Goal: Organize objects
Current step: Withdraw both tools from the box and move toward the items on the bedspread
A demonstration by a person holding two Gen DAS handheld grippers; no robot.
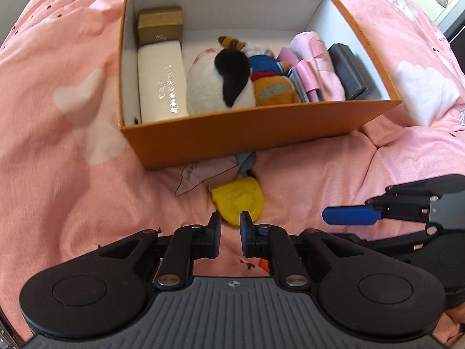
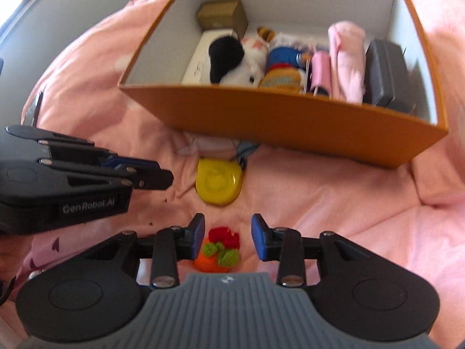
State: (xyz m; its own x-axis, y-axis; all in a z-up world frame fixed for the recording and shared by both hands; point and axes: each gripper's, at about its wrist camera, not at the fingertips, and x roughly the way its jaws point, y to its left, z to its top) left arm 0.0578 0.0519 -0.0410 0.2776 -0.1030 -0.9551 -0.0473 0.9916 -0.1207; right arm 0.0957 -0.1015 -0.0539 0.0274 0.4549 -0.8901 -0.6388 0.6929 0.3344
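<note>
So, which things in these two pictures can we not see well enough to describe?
- Grey-blue item, left wrist view: mostly under the orange box.
- Crocheted toy, right wrist view: lower part cut off by the right tool; in the left view only a sliver shows.
- Small items behind the plush: overlapped.
- Lettering on the white case: too small.

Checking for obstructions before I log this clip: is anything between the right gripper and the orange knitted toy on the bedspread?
Nothing visible. The orange knitted toy lies on the pink bedspread directly below the right gripper, between its open jaws, with bare fabric around it. The yellow disc lies farther ahead, toward the orange box.
</note>
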